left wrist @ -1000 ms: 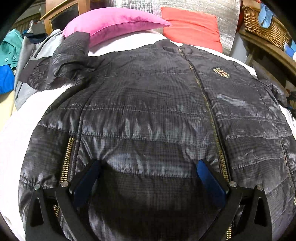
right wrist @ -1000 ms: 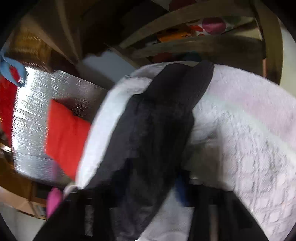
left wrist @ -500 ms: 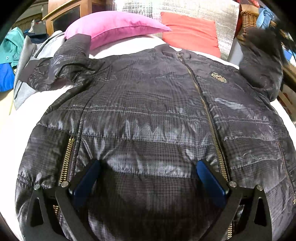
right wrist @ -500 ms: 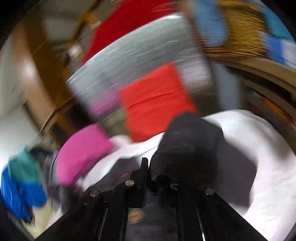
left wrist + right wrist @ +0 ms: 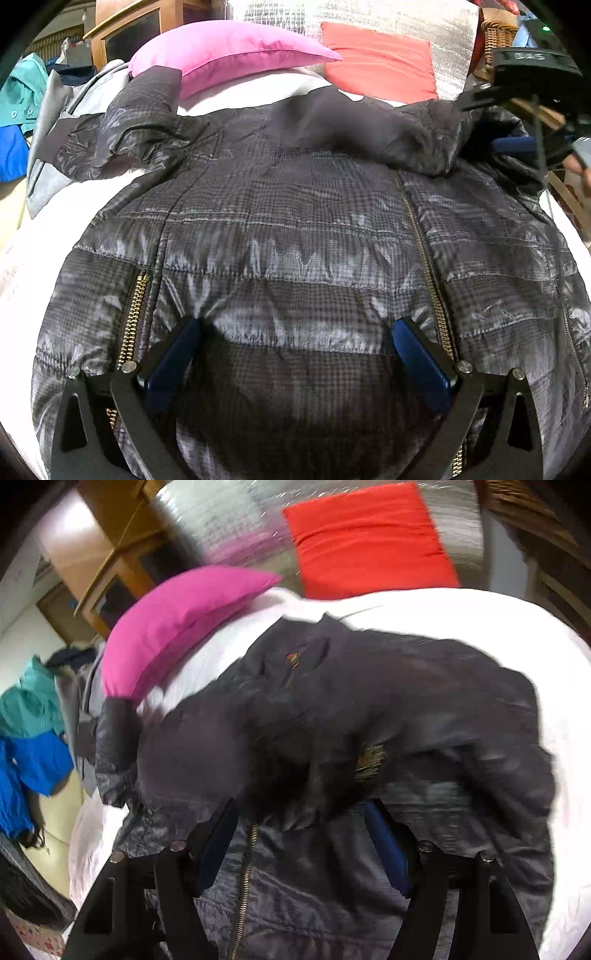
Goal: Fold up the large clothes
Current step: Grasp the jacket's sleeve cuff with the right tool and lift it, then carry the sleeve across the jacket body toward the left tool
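A dark quilted jacket [image 5: 295, 229] lies front up on a white bed [image 5: 22, 243], zip closed. Its right sleeve [image 5: 373, 129] lies folded across the chest below the collar; the left sleeve [image 5: 122, 129] is spread out toward the pink pillow. My left gripper [image 5: 295, 343] is open, its jaws wide apart over the jacket's hem area, holding nothing. My right gripper [image 5: 303, 830] is open just above the folded sleeve [image 5: 332, 720]; it also shows in the left wrist view [image 5: 517, 144] at the jacket's right shoulder.
A pink pillow [image 5: 229, 51] and a red cushion [image 5: 380, 62] sit at the head of the bed against a silver panel. Teal, blue and grey clothes [image 5: 22, 122] pile at the left. A wicker basket [image 5: 495, 33] and wooden shelf stand at the right.
My right gripper carried the right sleeve up and over onto the chest, then opened and released it. The left gripper stayed in place, open.
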{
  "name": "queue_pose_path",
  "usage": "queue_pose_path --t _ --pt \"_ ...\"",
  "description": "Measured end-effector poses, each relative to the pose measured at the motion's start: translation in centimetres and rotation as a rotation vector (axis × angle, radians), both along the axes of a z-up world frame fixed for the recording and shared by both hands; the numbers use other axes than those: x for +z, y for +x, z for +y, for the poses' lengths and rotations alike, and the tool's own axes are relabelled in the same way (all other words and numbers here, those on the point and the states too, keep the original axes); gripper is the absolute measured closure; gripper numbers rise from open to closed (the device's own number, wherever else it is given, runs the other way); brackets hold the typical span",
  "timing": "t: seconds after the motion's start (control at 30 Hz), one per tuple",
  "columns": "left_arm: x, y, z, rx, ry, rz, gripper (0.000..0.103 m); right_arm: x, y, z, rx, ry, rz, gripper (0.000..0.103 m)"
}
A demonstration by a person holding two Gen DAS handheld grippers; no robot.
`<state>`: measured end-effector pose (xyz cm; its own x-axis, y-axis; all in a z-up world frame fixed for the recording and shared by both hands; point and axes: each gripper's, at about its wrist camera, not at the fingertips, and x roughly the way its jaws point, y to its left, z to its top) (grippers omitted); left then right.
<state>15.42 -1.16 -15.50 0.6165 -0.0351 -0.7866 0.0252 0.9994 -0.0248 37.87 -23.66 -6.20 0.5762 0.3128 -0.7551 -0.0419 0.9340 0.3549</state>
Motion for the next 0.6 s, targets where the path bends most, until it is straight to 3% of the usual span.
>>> queue_pose_path --t 0.17,0.27,0.4,0.47,0.57,0.6 --pt "-0.1 0.3 -0.1 0.002 0.0 -0.001 0.0 0.8 0.4 -5.4 -0.148 0.128 -0.042 0.019" --pt "-0.1 0.5 -0.1 0.002 -0.003 -0.003 0.0 -1.0 -0.4 -6.9 -0.195 0.219 -0.016 0.019" --pt "0.0 0.4 0.5 -0.001 -0.036 -0.008 0.0 -3.2 -6.1 -7.2 -0.171 0.34 -0.073 0.019" --pt "0.6 0.1 1.1 0.005 -0.077 -0.017 0.0 -4.2 -9.2 -7.2 -0.152 0.363 -0.109 0.019" --pt "2.8 0.2 2.6 0.044 -0.227 -0.043 0.0 -5.2 -12.2 -6.7 -0.138 0.35 -0.162 0.019" --pt "3.7 0.8 2.8 0.052 -0.246 -0.046 0.0 -5.5 -13.0 -6.6 -0.14 0.342 -0.182 0.019"
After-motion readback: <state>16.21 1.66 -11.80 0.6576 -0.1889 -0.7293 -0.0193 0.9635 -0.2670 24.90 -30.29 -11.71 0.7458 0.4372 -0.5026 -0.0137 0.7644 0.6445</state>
